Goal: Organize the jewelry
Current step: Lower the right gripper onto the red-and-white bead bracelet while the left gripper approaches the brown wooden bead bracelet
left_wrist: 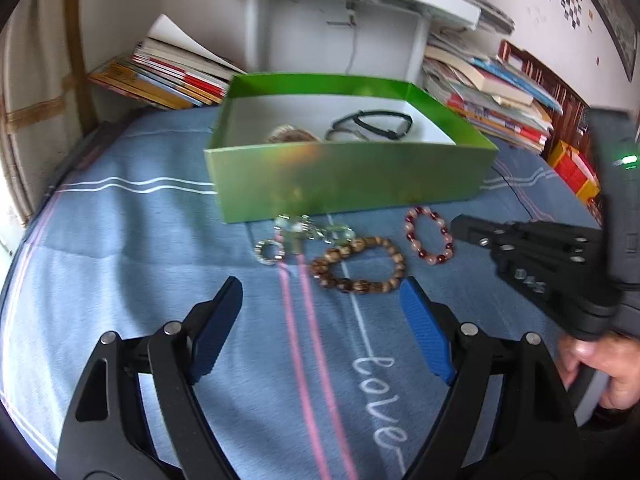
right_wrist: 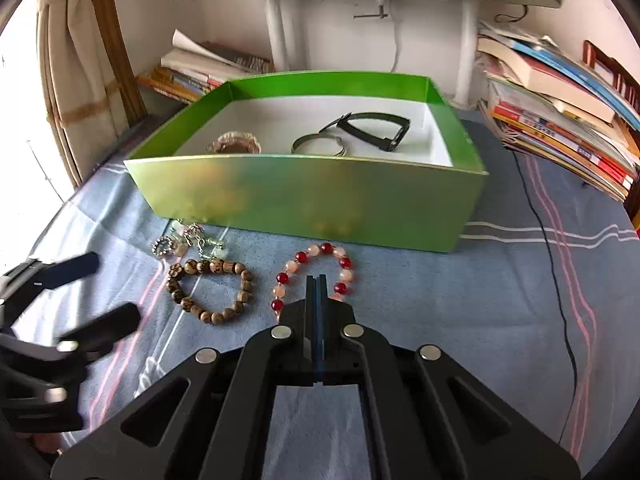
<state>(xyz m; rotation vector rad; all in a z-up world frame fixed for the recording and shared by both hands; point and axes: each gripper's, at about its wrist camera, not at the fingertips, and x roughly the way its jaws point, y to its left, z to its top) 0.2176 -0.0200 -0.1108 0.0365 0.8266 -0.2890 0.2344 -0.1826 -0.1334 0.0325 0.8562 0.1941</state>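
Just beyond right fingers, red bracelet

Red-and-pink bead bracelet and wooden bracelet lie before the green box.

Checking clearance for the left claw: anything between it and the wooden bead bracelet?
Nothing visible. The left claw stands open above bare blue cloth, with the wooden bead bracelet lying just ahead of its fingertips. The silver charm pieces lie beyond and to the left, out of the direct line.
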